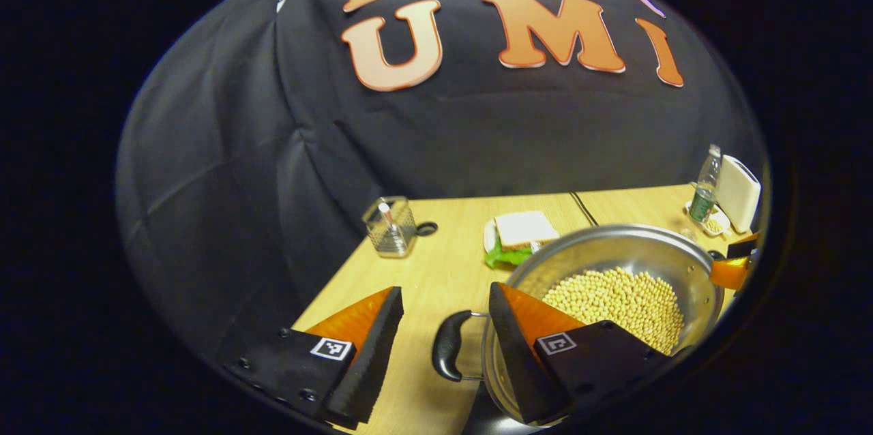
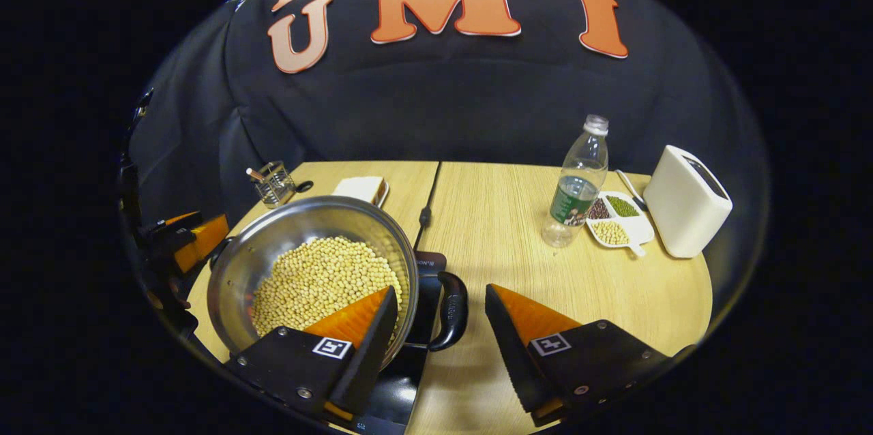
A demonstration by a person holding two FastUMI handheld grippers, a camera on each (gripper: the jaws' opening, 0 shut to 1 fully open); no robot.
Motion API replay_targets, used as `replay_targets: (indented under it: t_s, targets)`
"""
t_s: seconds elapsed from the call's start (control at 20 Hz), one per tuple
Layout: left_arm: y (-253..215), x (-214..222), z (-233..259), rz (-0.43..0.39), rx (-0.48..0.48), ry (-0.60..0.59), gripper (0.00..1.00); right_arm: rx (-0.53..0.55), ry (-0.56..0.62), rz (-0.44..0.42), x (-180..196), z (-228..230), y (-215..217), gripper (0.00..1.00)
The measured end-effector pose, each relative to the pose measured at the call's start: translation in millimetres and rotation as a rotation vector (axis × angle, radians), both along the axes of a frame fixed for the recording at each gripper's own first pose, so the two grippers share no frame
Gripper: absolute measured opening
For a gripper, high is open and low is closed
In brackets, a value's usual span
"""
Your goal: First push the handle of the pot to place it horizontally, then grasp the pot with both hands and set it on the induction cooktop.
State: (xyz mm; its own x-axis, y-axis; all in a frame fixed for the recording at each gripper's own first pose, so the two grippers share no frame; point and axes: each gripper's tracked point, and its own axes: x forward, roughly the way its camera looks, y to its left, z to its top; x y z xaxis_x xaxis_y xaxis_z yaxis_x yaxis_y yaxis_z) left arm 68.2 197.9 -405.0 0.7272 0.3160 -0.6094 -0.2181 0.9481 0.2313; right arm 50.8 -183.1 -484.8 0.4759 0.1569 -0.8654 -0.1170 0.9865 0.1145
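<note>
— Two handles are on the steel pot (image 2: 310, 264), and each one sits between a pair of fingers. Where is the pot standing?

— On the black induction cooktop (image 2: 409, 353), which is cut off at the bottom of the right gripper view. It is full of soybeans (image 2: 317, 281).

— Are the fingers clenched?

— No. The left gripper (image 1: 443, 339) is spread wide around the left handle (image 1: 447, 346), not touching it. The right gripper (image 2: 440, 329) is spread around the right handle (image 2: 450, 312) in the same way.

— Can you read any writing?

— Small white letters are on the cooktop's edge, but too blurred to read. The water bottle (image 2: 578, 183) has a green label, also unreadable.

— Something more on the surface (image 2: 505, 244)?

— A white toaster (image 2: 685, 202), a divided dish of beans (image 2: 617, 220), a sandwich (image 1: 522, 230) and a glass holder (image 1: 390, 225).
</note>
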Motion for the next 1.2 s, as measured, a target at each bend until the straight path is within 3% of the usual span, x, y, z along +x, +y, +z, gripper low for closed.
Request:
replay_targets:
  t_s: [0.15, 0.4, 0.5, 0.6, 0.9, 0.95, 1.0, 1.05, 1.2]
  targets:
    - [-19.5, 4.4, 54.8, -0.006, -0.009, -0.122, 0.83, 0.003, -0.094, -0.013, 12.3, 43.9, -28.3, 0.84]
    - [-58.1, -2.0, 143.7, -0.032, -0.041, -0.305, 0.84, -0.017, -0.353, 0.003, 32.0, 141.1, -70.5, 0.88]
    - [-72.5, -4.3, 177.3, -0.050, -0.053, -0.379, 0.91, -0.001, -0.454, 0.012, 36.5, 170.6, -77.1, 0.88]
    - [-88.1, -5.5, 205.2, -0.070, -0.068, -0.434, 0.91, 0.017, -0.521, 0.023, 33.2, 200.1, -84.4, 0.88]
    - [-131.2, -24.5, 270.3, -0.115, -0.123, -0.597, 0.89, -0.044, -0.725, 0.045, 31.7, 277.9, -132.1, 0.90]
    - [-136.3, -27.9, 273.8, -0.120, -0.121, -0.610, 0.90, -0.073, -0.737, 0.036, 31.4, 283.5, -142.5, 0.85]
    - [-139.2, -31.8, 274.3, -0.118, -0.117, -0.615, 0.91, -0.091, -0.754, 0.030, 29.9, 290.8, -151.5, 0.92]
    - [-141.9, -35.5, 277.4, -0.118, -0.119, -0.623, 0.85, -0.096, -0.774, 0.027, 28.2, 299.3, -155.1, 0.92]
    - [-147.9, -44.1, 302.1, -0.113, -0.123, -0.675, 0.87, -0.082, -0.837, 0.030, 25.0, 324.6, -162.3, 0.93]
